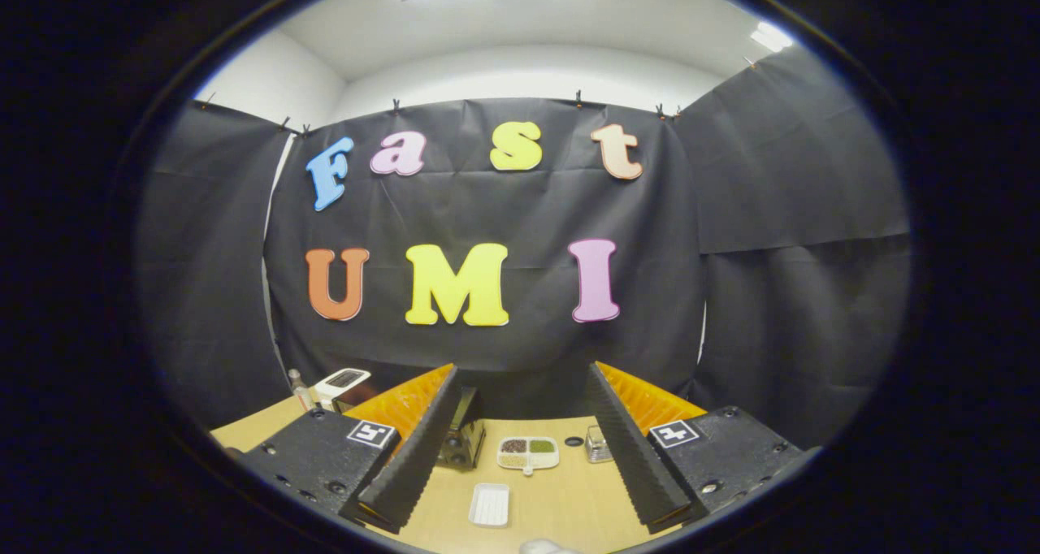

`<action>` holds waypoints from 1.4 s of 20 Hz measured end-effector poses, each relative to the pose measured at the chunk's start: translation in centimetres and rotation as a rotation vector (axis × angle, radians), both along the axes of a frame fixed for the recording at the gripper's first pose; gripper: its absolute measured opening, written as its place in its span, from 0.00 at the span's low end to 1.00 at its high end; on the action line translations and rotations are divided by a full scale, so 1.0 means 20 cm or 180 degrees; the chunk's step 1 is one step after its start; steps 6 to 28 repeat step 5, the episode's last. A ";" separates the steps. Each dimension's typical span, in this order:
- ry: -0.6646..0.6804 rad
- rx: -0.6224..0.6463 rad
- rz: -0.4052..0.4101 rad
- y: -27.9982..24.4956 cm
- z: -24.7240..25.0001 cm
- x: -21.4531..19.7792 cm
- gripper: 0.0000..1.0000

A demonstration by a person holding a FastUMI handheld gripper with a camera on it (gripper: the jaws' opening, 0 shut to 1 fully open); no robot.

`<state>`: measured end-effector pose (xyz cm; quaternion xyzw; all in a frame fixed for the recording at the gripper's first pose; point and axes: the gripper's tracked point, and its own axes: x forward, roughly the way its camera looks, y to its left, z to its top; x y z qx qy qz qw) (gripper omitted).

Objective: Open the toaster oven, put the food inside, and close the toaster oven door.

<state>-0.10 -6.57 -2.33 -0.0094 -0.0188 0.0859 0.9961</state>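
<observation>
My gripper (522, 375) is held above a wooden table (561, 505) and stands open, with nothing between its fingers. Below and between the fingers, a small dark toaster oven (463, 440) sits on the table, partly hidden behind the left finger (414, 456). I cannot tell how its door stands. To its right lies a white divided dish (528, 452) with dark, green and pale food in its compartments. Closer to me lies a white rectangular tray (490, 505) that looks bare.
A small clear jar (598, 444) and a little black round thing (574, 441) stand by the right finger. Beyond the left finger, a white device (341, 382) and a small bottle (299, 387) sit at the table's far left. Black cloth walls stand behind the table.
</observation>
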 end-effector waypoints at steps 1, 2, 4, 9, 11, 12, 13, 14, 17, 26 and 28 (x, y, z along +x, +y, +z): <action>0.0003 -0.0002 0.0002 0.00 0.00 0.00 0.99; 0.0008 -0.0009 -0.0003 0.00 -0.01 0.00 0.99; 0.0020 0.0003 -0.0029 -0.01 -0.01 0.01 0.99; 0.0026 0.0011 -0.0031 -0.01 -0.01 0.00 0.99; 0.0026 0.0011 -0.0031 -0.01 -0.01 0.00 0.99; 0.0026 0.0011 -0.0031 -0.01 -0.01 0.00 0.99; 0.0026 0.0011 -0.0031 -0.01 -0.01 0.00 0.99; 0.0026 0.0011 -0.0031 -0.01 -0.01 0.00 0.99; 0.0026 0.0011 -0.0031 -0.01 -0.01 0.00 0.99; 0.0026 0.0011 -0.0031 -0.01 -0.01 0.00 0.99; 0.0026 0.0011 -0.0031 -0.01 -0.01 0.00 0.99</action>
